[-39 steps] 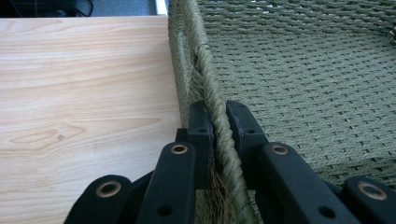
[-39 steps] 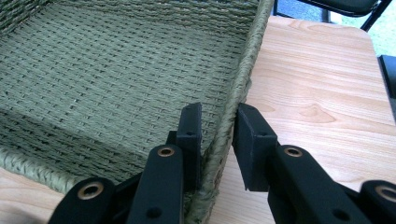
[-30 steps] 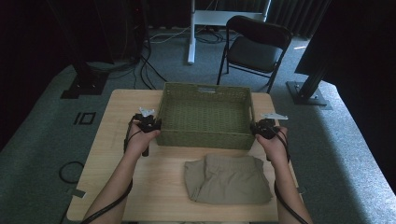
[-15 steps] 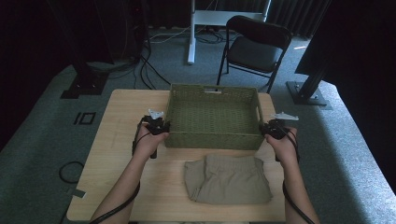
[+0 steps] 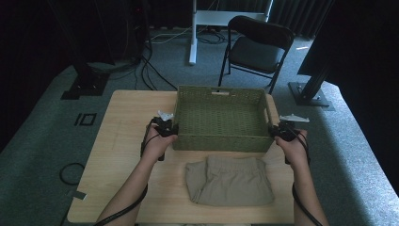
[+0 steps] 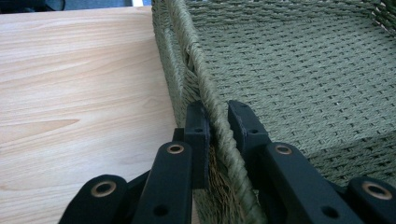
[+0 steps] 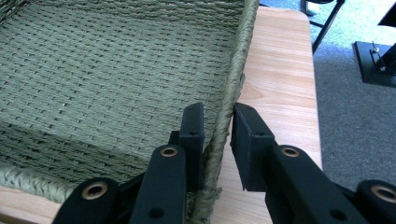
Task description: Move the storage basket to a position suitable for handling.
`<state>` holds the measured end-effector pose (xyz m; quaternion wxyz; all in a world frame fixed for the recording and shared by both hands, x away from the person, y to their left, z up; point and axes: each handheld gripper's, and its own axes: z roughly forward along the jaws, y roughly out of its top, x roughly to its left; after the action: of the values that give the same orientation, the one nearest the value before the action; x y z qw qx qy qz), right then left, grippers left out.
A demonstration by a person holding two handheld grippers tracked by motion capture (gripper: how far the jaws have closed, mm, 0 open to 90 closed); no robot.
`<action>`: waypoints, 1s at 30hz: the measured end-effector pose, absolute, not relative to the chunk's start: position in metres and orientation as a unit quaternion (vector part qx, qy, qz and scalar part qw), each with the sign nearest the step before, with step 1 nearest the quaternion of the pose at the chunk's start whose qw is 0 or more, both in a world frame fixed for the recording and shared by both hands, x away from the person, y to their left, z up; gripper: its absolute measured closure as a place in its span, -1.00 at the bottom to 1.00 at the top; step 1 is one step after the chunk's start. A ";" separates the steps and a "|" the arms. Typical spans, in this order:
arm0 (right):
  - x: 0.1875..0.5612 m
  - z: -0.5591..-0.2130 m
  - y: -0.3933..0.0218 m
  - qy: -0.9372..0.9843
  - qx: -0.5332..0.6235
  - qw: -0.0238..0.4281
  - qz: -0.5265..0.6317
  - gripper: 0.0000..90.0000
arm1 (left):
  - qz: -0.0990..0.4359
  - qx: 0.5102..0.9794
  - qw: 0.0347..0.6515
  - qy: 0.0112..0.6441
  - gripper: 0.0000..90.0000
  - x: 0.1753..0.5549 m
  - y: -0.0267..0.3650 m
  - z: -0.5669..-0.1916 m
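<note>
A green woven basket (image 5: 219, 141) stands empty on the wooden table (image 5: 124, 117). My left gripper (image 5: 171, 128) is shut on the rim of its left wall; in the left gripper view the jaws (image 6: 218, 109) pinch the braided rim of the basket (image 6: 303, 70). My right gripper (image 5: 274, 132) is shut on the rim of the right wall, and in the right gripper view its jaws (image 7: 218, 112) clamp the edge of the basket (image 7: 107, 60). A folded beige garment (image 5: 229, 181) lies just in front of the basket, between my forearms.
The table's right edge (image 5: 282, 113) runs close beside the basket's right wall. A black folding chair (image 5: 259, 44) and a white desk leg (image 5: 193, 33) stand on the floor behind the table. Cables (image 5: 150, 70) trail at the back left.
Both grippers have slid the basket to the right across the table, holding its side rims throughout. The folded garment has stayed where it was.
</note>
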<state>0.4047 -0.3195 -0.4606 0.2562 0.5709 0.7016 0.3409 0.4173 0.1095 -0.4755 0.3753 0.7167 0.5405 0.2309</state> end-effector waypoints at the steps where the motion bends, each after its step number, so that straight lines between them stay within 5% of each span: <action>1: 0.404 -0.461 -0.321 0.700 0.573 0.255 0.341 0.65 | 0.230 0.717 0.376 0.540 0.78 0.417 0.108 -0.476; 25: 0.395 -0.461 -0.345 0.690 0.586 0.257 0.340 0.66 | 0.218 0.739 0.375 0.515 0.72 0.421 0.088 -0.474; 30: 0.395 -0.459 -0.345 0.684 0.589 0.260 0.343 0.45 | 0.204 0.742 0.386 0.509 0.55 0.424 0.092 -0.473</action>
<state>0.3953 -0.3454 -0.4585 0.2603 0.5890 0.6840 0.3427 0.4243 0.0916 -0.4729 0.3857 0.7418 0.5094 0.2035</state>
